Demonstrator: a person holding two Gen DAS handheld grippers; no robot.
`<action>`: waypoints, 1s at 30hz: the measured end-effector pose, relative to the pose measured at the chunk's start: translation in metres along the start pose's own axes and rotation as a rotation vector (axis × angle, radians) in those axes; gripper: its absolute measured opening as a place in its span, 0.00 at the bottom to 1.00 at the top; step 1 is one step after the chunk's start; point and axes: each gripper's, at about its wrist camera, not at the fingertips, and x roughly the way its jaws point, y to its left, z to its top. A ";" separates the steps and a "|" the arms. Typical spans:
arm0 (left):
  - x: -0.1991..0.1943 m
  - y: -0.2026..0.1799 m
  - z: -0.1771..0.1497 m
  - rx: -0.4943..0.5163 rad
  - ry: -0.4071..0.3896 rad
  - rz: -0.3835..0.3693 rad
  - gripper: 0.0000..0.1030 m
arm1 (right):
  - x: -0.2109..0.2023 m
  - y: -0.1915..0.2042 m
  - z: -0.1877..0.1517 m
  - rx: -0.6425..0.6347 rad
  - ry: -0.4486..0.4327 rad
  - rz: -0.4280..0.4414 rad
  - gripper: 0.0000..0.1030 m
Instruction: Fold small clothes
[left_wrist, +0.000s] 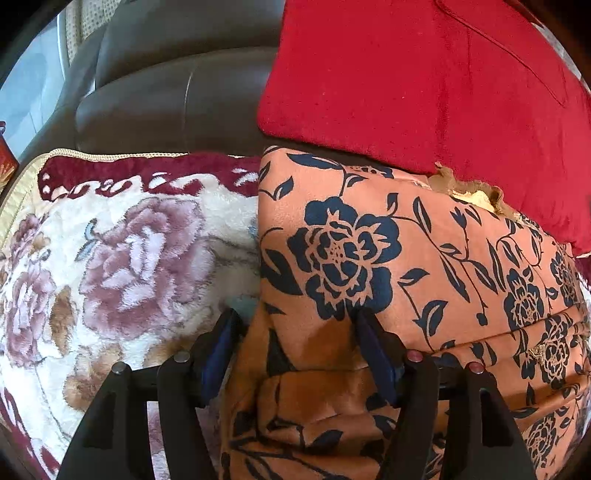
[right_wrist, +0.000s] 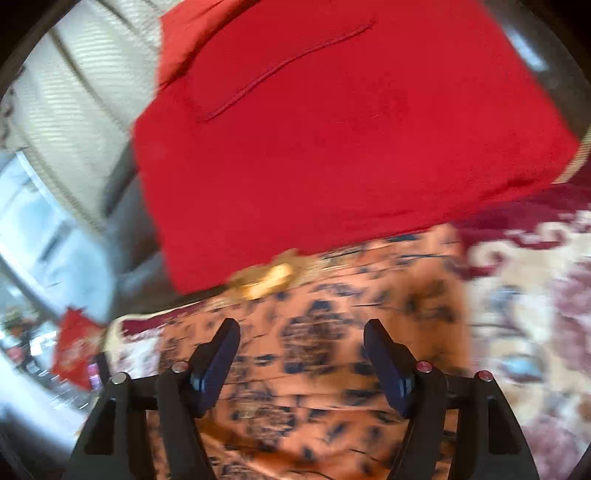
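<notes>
Between the left tongs (left_wrist: 295, 325): floral garment (left_wrist: 343, 251).

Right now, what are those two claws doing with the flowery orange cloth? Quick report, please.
Left gripper open, astride the orange floral garment; fabric between fingers. Right gripper open, nothing held, above same cloth. Red cushion overlaps its far edge.

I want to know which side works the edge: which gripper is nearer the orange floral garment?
Left. The left gripper is down on the orange floral garment, its fabric bunched between the open fingers. The right gripper hangs above it, jaws open.
</notes>
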 end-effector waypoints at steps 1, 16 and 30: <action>0.000 0.000 -0.001 -0.001 -0.001 0.003 0.69 | 0.025 -0.014 -0.005 0.031 0.077 -0.062 0.75; 0.006 0.006 -0.007 -0.025 -0.043 0.014 0.80 | 0.089 -0.019 0.006 0.025 0.054 -0.163 0.80; 0.004 -0.003 -0.013 -0.009 -0.065 0.043 0.81 | 0.089 -0.013 0.001 -0.025 0.021 -0.179 0.81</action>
